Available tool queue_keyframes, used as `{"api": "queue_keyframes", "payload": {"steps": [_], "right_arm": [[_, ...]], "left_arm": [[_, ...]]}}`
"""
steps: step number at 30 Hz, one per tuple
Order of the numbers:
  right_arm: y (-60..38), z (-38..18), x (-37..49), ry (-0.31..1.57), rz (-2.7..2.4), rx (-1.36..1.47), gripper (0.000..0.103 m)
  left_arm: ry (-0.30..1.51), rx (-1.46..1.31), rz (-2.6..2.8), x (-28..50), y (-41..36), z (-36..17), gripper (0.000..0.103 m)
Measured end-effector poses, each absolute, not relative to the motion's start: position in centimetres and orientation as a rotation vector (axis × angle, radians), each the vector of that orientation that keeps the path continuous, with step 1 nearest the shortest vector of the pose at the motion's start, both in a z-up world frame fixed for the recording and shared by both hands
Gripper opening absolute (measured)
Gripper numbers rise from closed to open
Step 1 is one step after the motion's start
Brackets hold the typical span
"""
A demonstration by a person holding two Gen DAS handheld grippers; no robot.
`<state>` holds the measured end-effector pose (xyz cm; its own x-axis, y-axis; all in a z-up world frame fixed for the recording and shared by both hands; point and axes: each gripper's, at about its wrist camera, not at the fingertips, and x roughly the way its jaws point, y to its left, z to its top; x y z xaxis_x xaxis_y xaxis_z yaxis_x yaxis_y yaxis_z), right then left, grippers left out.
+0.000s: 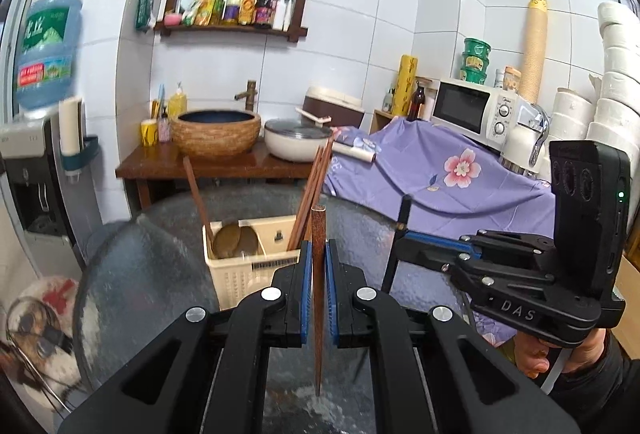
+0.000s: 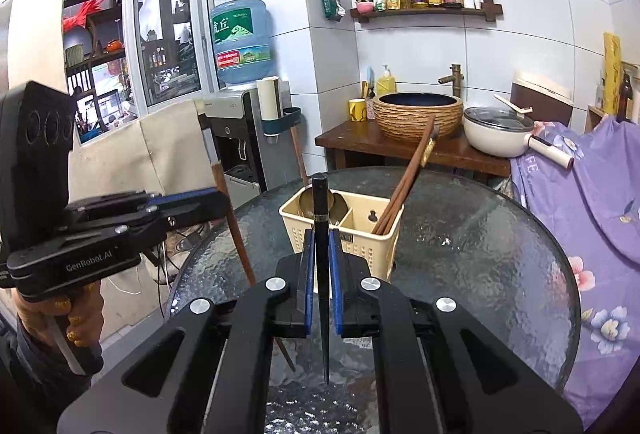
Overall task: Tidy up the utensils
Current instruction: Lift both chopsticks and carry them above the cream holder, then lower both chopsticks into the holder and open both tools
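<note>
My left gripper [image 1: 319, 252] is shut on a brown wooden chopstick [image 1: 319, 314] that stands upright above the round glass table [image 1: 140, 274]. Just behind it sits a cream utensil basket [image 1: 240, 274], with spoons [image 1: 234, 240] in its left compartment and several brown chopsticks [image 1: 314, 186] leaning out of its right one. My right gripper [image 2: 322, 240] is shut on a black chopstick [image 2: 321, 202], also upright, in front of the same basket [image 2: 360, 238]. Each gripper shows in the other's view: the right gripper [image 1: 402, 234] and the left gripper [image 2: 220, 200].
Behind the table a wooden stand [image 2: 360, 142] carries a woven basin [image 2: 418, 114] and a white lidded pot [image 2: 496, 134]. A purple floral cloth [image 2: 592, 202] hangs at the right edge. A water dispenser [image 2: 240, 138] stands at the back left, a microwave [image 1: 472, 108] at the right.
</note>
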<state>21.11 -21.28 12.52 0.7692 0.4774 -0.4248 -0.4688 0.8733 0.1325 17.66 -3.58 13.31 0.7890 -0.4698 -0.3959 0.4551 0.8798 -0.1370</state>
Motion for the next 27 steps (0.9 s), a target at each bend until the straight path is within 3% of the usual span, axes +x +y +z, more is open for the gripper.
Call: {"api": "queue_keyframes", "payload": {"steps": [17,22,27], "right_arm": [[-20.6,25.1,26.8,0.322,0.521,0.031,0.008],[-20.2,25.3,29.3,0.316,0.488,0.039,0.008],[-19.8,22.1,32.0,0.346,0.463,0.052,0.008]], "left_arm": [[0.263,-0.064,-0.402,23.1,-2.3,24.8,0.007],[0.279,-0.086,-0.369,26.0,-1.6,24.4,0.007],[0.316,-0.094,-0.346,28.1,-1.3,22.1,0.007]]}}
